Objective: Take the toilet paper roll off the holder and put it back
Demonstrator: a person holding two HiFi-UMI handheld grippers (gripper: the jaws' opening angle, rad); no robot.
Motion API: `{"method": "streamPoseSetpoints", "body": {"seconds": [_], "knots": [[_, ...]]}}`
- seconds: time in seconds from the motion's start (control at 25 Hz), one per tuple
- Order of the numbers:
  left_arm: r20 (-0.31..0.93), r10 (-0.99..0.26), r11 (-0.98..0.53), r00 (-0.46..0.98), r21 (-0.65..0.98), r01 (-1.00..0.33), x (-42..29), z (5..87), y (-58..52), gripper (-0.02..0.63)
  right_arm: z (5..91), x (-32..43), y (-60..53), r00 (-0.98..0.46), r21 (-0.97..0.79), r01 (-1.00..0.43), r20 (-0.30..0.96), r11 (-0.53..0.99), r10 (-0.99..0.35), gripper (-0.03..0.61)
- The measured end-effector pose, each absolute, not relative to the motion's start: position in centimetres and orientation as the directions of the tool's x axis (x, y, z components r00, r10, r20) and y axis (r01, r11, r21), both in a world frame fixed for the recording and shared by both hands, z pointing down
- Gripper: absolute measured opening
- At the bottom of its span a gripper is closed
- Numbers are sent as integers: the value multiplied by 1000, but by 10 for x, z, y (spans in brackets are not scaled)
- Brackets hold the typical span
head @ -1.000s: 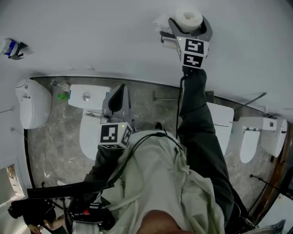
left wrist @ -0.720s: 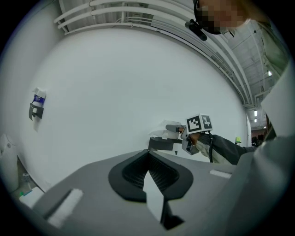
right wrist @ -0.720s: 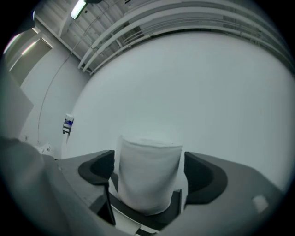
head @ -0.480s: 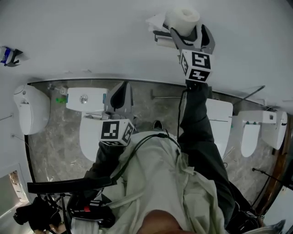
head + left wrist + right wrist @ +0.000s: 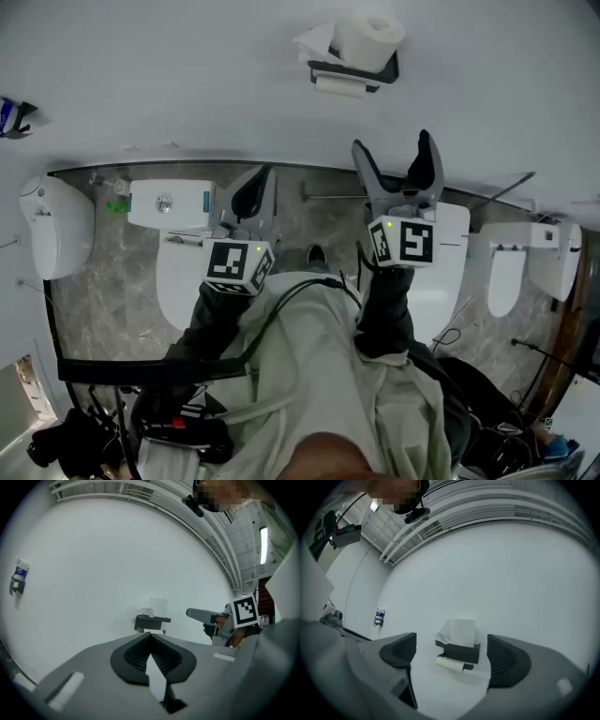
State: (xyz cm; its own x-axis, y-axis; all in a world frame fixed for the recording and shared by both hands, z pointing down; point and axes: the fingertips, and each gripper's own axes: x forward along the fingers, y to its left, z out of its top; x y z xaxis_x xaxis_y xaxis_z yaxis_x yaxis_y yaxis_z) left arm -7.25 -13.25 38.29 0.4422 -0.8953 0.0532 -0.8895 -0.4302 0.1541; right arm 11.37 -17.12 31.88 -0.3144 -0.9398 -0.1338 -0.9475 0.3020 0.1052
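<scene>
**A:** Head view first. Where's the roll?

**B:** The toilet paper roll (image 5: 370,36) is up at 12 o'clock, standing on end on top of the black holder (image 5: 361,71) on the white wall (image 5: 187,75). A pale tube (image 5: 339,86) hangs just under the holder. The right gripper (image 5: 394,155) sits below it, well apart from it, jaws spread wide with nothing in them. The left gripper (image 5: 255,183) is toward 9 o'clock of centre, jaws together and empty.

**A:** And the left gripper view?

**B:** Its pads meet at the tips, gripping nothing. Past them, the roll and holder sit on the wall just above centre. The other claw pokes in at 3 o'clock.

**A:** Right gripper view?

**B:** Jaws far apart at 8 and 4 o'clock. The roll on its holder shows between them, but distant and untouched.

**A:** So how far along?

**B:** The roll is on the holder and neither claw holds it. I'd guess that's either before the lift or after the return, and I can't tell which. If before, everything's left to do.

**A:** Any writing?

**B:** None legible. The marker cube (image 5: 406,242) carries only black-and-white squares. A small blue-and-white object (image 5: 7,114) on the wall at 9 o'clock has print too small to read.
</scene>
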Motion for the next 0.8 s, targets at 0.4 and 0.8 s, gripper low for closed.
{"method": "streamPoseSetpoints", "body": {"seconds": [0.4, 0.8], "knots": [[72, -860, -484, 506, 204, -851, -40, 395, -124, 6, 367, 115, -112, -290, -44, -956, -29, 291, -957, 465], [90, -849, -495, 520, 207, -844, -33, 404, -112, 6, 372, 118, -90, -309, -92, -945, -54, 313, -950, 2]]}}
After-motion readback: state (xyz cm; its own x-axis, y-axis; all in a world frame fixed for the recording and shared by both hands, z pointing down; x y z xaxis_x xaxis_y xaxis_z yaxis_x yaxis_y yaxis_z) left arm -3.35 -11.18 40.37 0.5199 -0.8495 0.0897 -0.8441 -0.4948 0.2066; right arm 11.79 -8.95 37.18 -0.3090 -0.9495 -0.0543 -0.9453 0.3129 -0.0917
